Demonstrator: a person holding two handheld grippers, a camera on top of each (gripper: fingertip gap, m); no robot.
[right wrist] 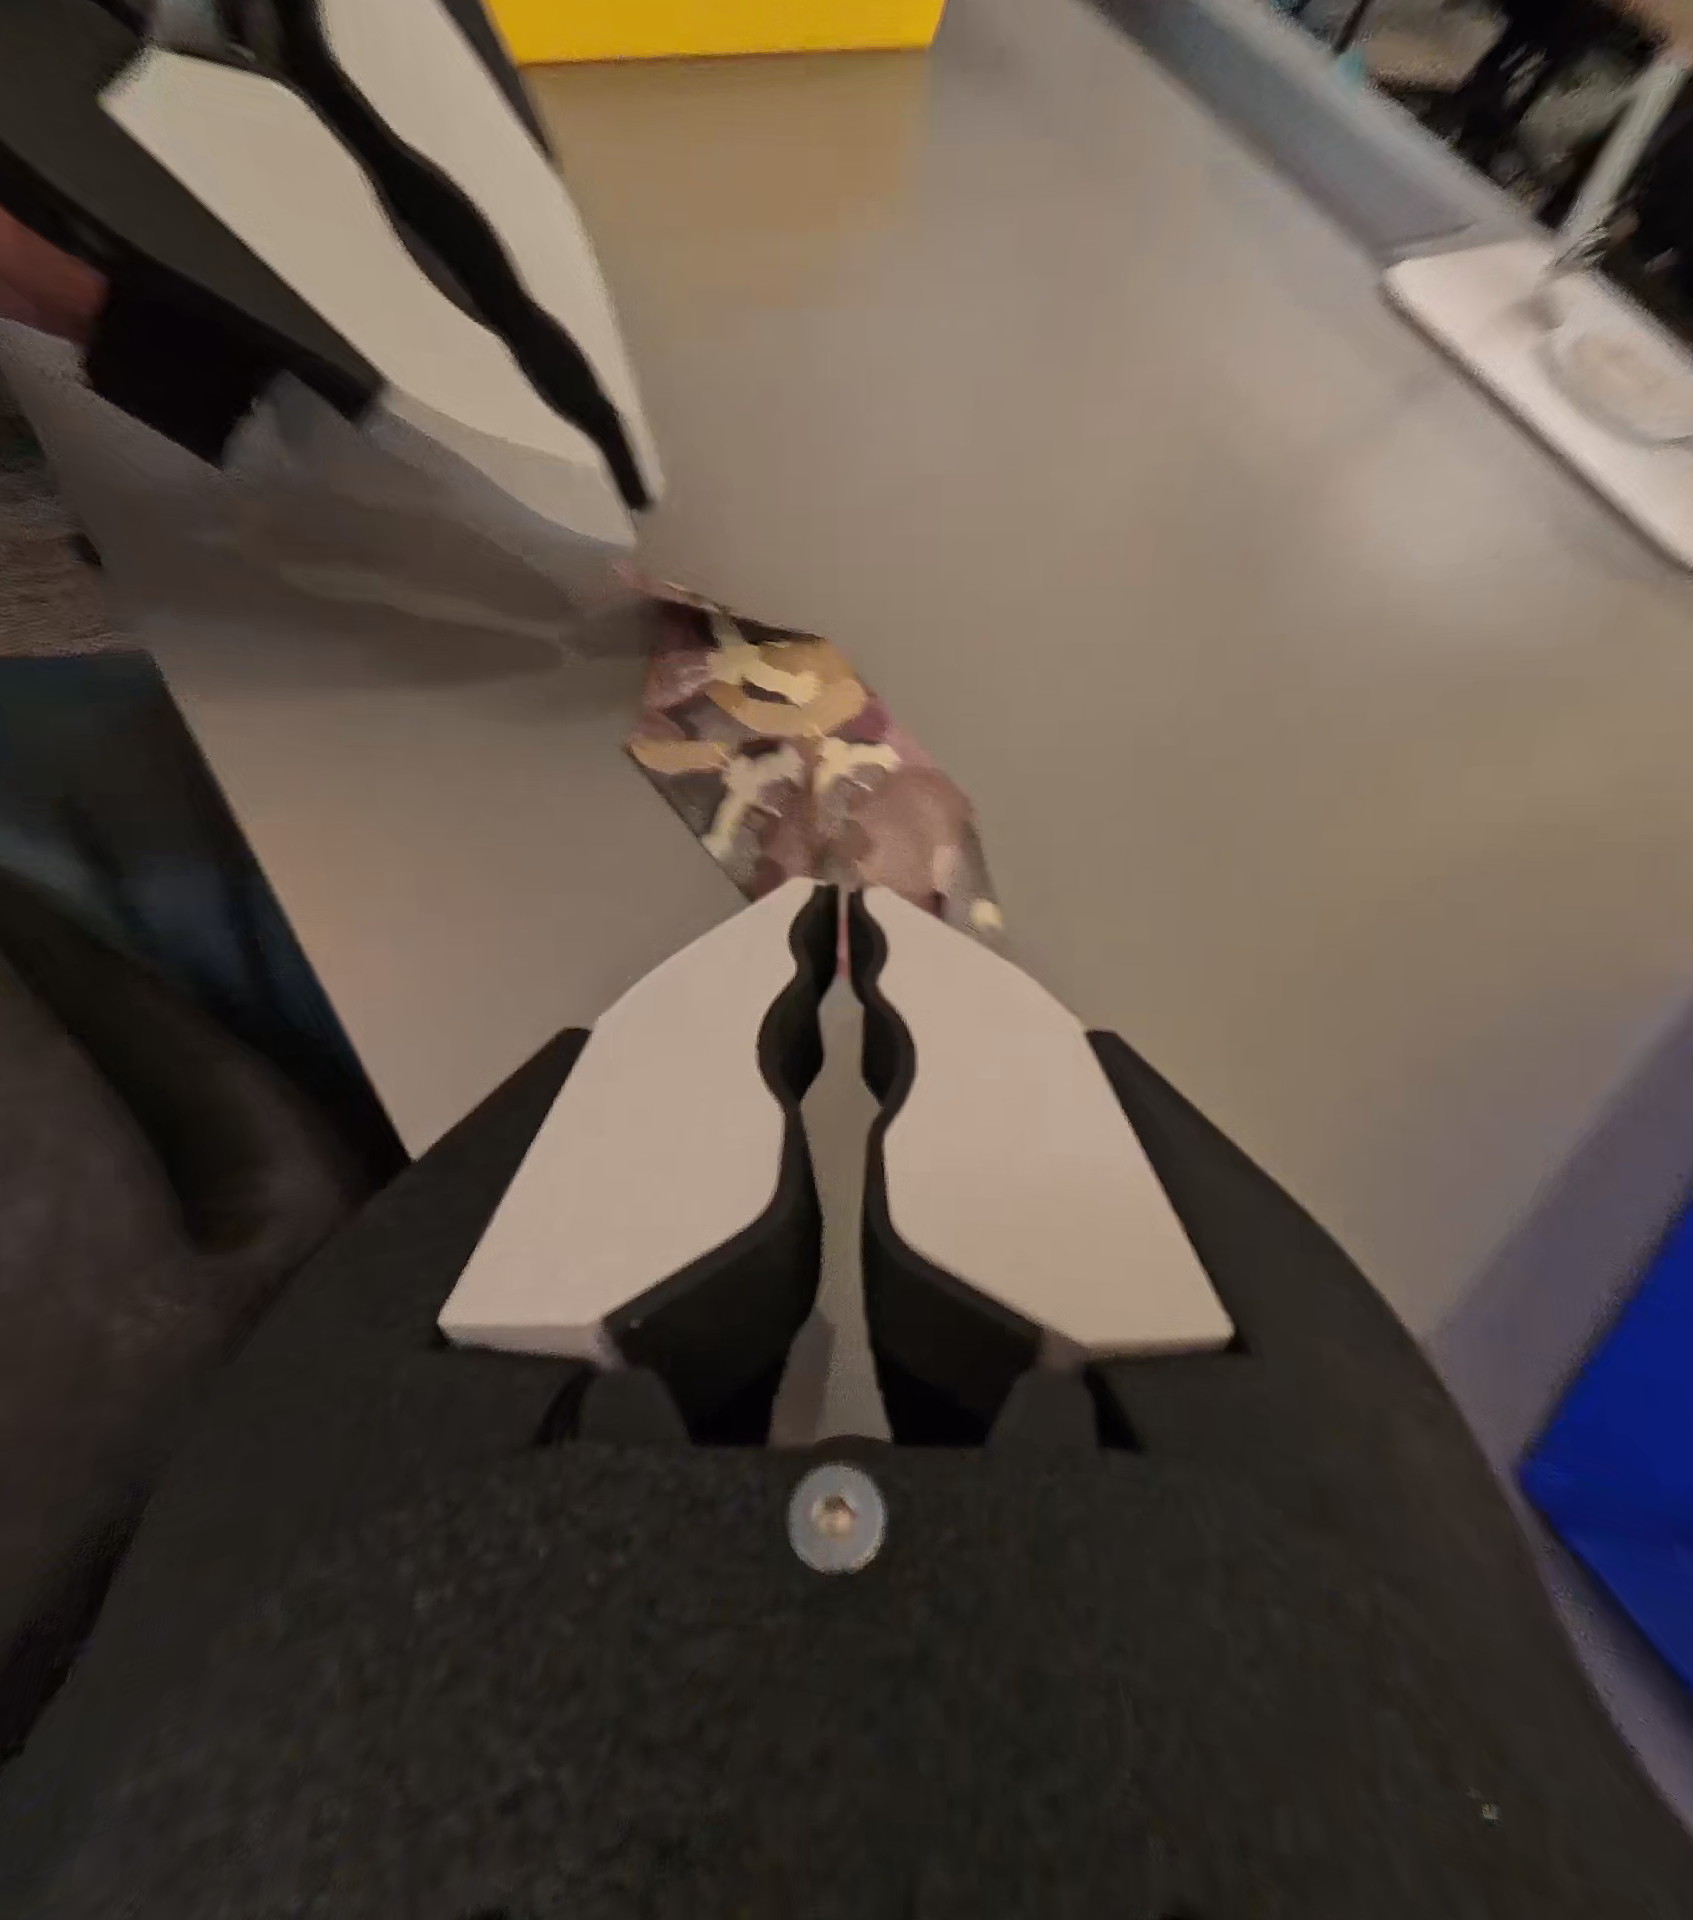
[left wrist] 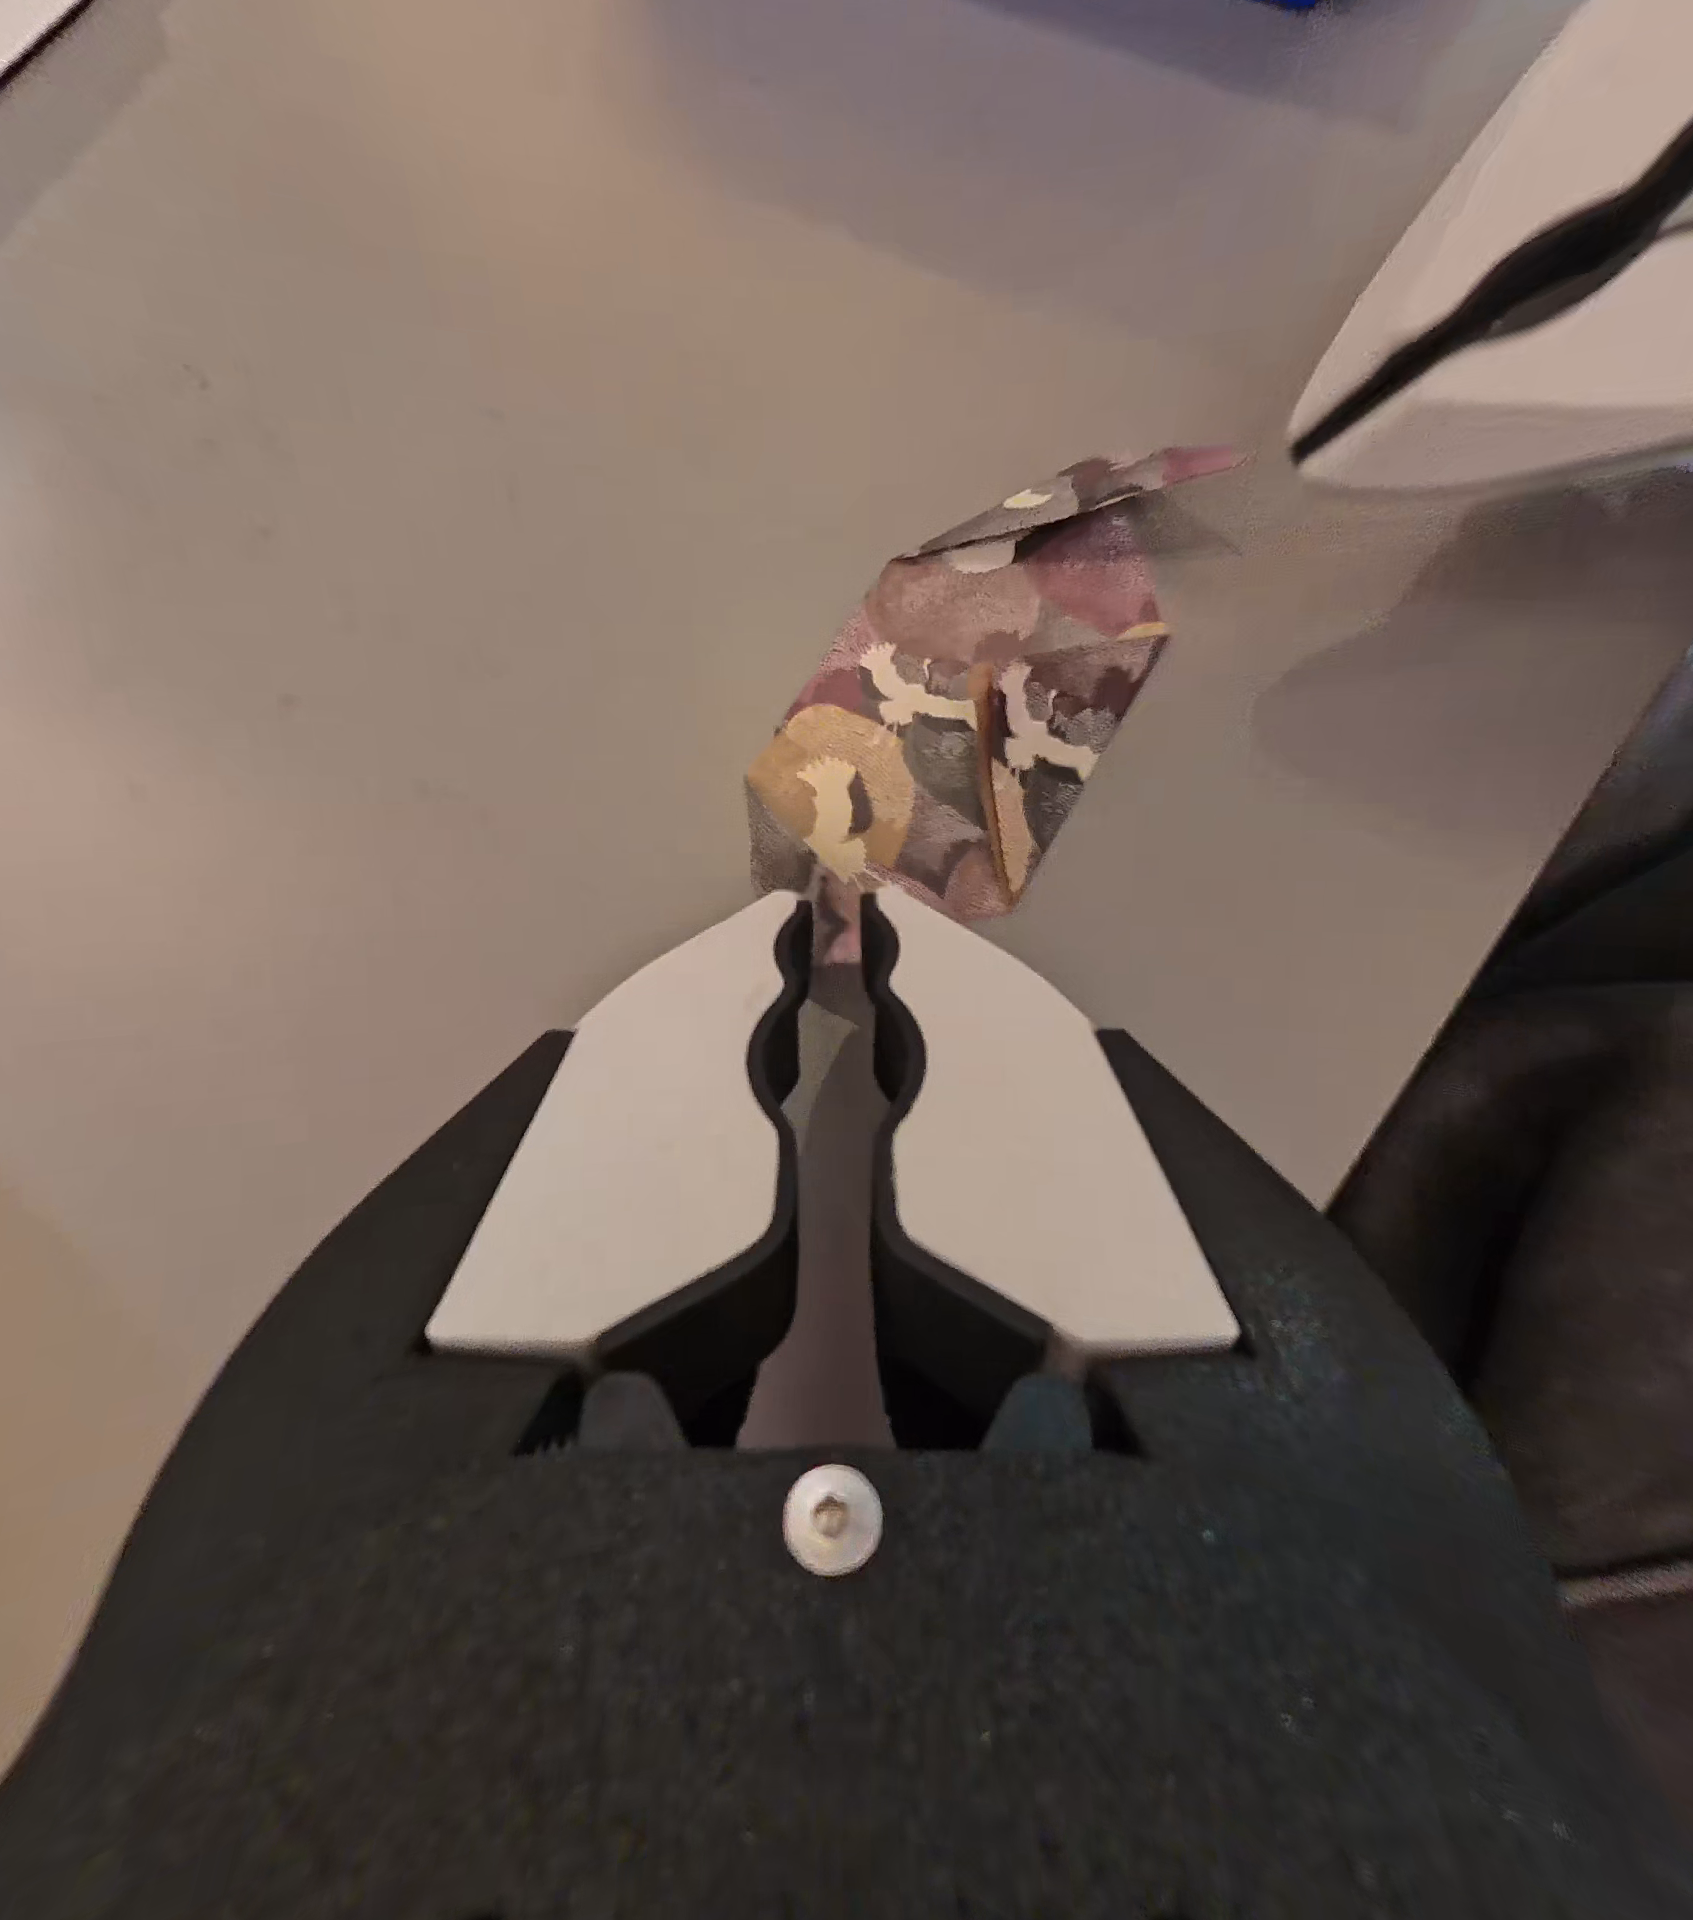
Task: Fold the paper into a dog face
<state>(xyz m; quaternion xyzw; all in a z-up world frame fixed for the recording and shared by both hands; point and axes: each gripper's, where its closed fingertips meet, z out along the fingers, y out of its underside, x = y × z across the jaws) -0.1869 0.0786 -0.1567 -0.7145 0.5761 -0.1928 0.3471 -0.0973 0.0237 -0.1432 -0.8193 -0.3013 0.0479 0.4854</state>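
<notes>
The paper [left wrist: 967, 707] is a small folded piece printed with purple, grey and gold shapes and cream birds. It is held between the two grippers just above the grey table [left wrist: 354, 520]. My left gripper [left wrist: 837, 904] is shut on its near corner. My right gripper [right wrist: 840, 899] is shut on the opposite end of the paper [right wrist: 780, 758]. In the left wrist view the right gripper [left wrist: 1304, 457] comes in from the upper right, with its tips at the paper's far corner. In the right wrist view the left gripper [right wrist: 639, 509] comes in from the upper left.
A yellow box [right wrist: 717, 31] stands at the table's far edge, and a blue box [right wrist: 1673, 1403] stands close on the right. A white tray [right wrist: 1600, 416] with a clear item is at the back right. A person's dark-clothed lap [right wrist: 42, 1039] lies beside the table edge. My hands' fingertips stand some 11 cm from each other.
</notes>
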